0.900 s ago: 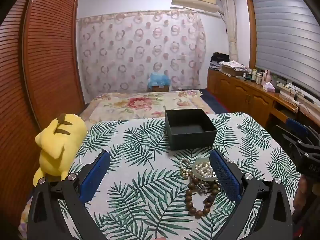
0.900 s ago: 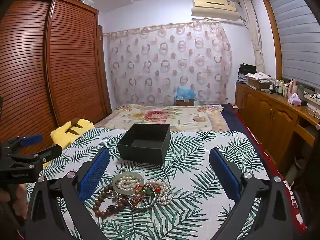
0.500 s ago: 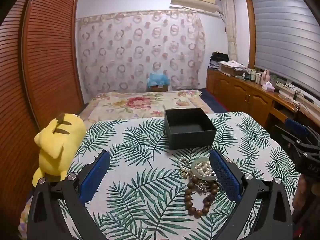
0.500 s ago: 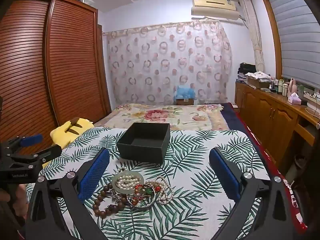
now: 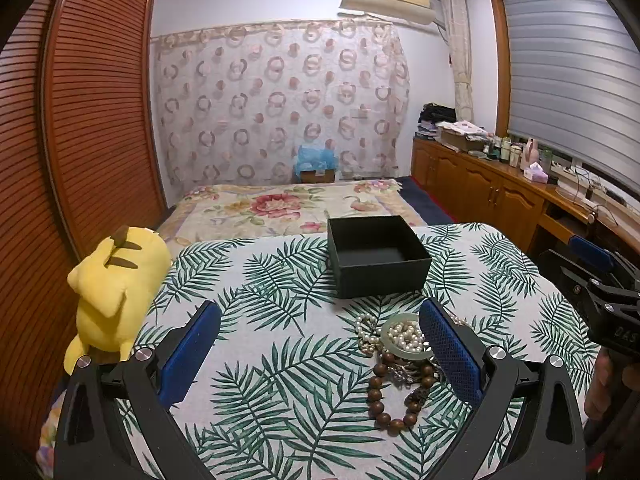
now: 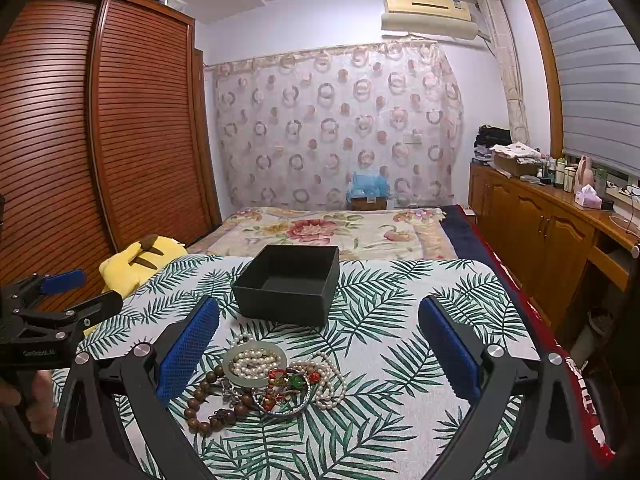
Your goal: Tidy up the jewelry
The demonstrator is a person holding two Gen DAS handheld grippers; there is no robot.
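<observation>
Barely anything has shifted since the earlier frames: both views sit almost where they were, the left one drifted a touch, the jewelry pile and box unmoved.

Progress: not started, by my reading. Black box (image 6: pixel 289 285) stands open and, as far as its visible floor shows, holds nothing. All pieces lie in one tangled heap (image 6: pixel 264 384) on the desk (image 6: pixel 400 360) just in front of the box: wooden bead bracelet (image 5: pixel 390 404), pale jade bangle (image 6: pixel 254 366) with pearls piled in it, pearl strand (image 6: pixel 332 380), a metal bangle with red and green beads (image 6: pixel 286 390). Everything is left to move.

Left gripper (image 5: pixel 320 344): jaws spread wide, nothing between them, hanging above the desk with the heap under its right finger. Right gripper (image 6: pixel 320 344): jaws equally wide, empty, heap just inside its left finger.

Surface: cloth with green palm-leaf print, soft, likely to snag chains. Yellow plush toy (image 5: pixel 114 284) at the desk's left edge.

Room: bedroom; floral bedspread (image 6: pixel 340 232) beyond, slatted wooden wardrobe (image 6: pixel 120 140), ring-patterned curtain (image 6: pixel 340 128), air conditioner (image 6: pixel 428 14), cluttered wooden sideboard (image 6: pixel 540 220).
</observation>
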